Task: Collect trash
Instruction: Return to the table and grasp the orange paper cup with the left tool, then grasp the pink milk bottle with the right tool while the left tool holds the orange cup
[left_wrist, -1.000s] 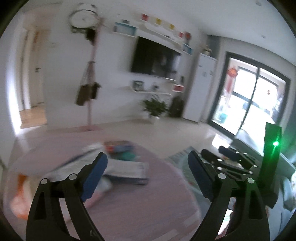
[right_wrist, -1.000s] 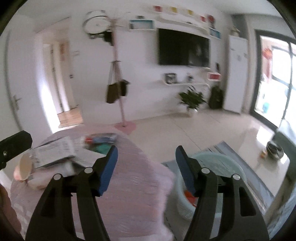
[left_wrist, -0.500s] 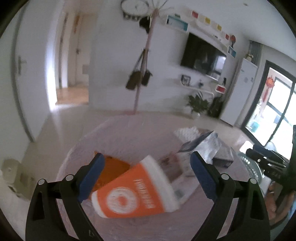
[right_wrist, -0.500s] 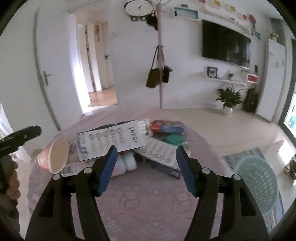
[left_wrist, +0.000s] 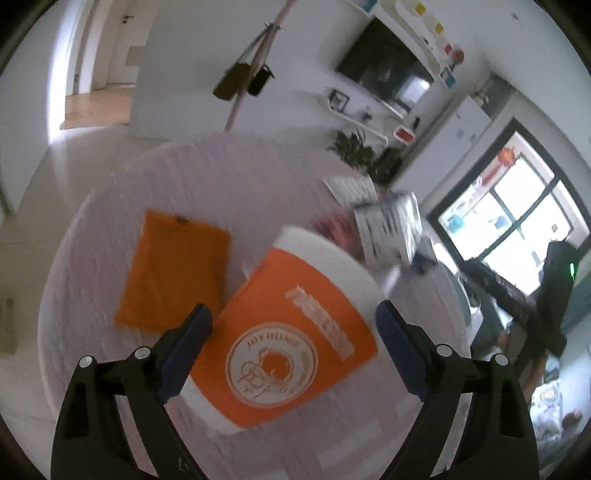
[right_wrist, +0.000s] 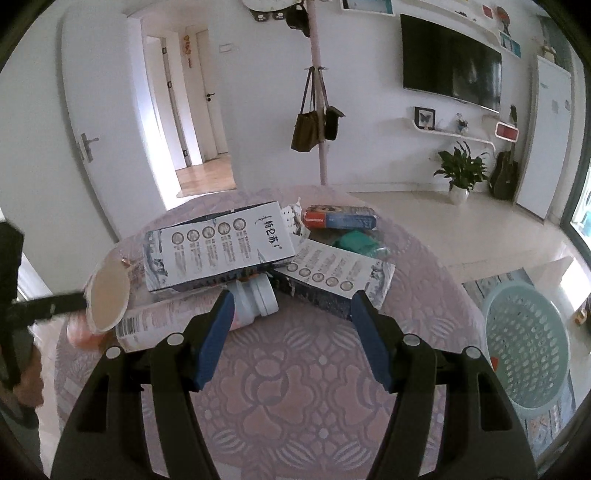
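An orange and white paper cup (left_wrist: 291, 332) lies on its side on the round pink table (left_wrist: 240, 184). My left gripper (left_wrist: 291, 332) is open, with a finger on each side of the cup, not closed on it. The cup's open mouth shows in the right wrist view (right_wrist: 109, 299). My right gripper (right_wrist: 291, 336) is open and empty above the tablecloth, short of a white bottle (right_wrist: 255, 299) and two printed boxes (right_wrist: 218, 247) (right_wrist: 336, 277). Behind them lie a red and blue box (right_wrist: 340, 218) and a green packet (right_wrist: 356, 242).
An orange flat packet (left_wrist: 173, 273) lies left of the cup. A light blue perforated basket (right_wrist: 524, 339) stands on the floor right of the table. A coat stand (right_wrist: 317, 92) is behind the table. The left gripper's body (right_wrist: 22, 306) reaches in at the left edge.
My left gripper has swung left and moved down onto the orange cup, which now sits between its fingers. My right gripper has turned left from the basket toward the boxes and bottle.
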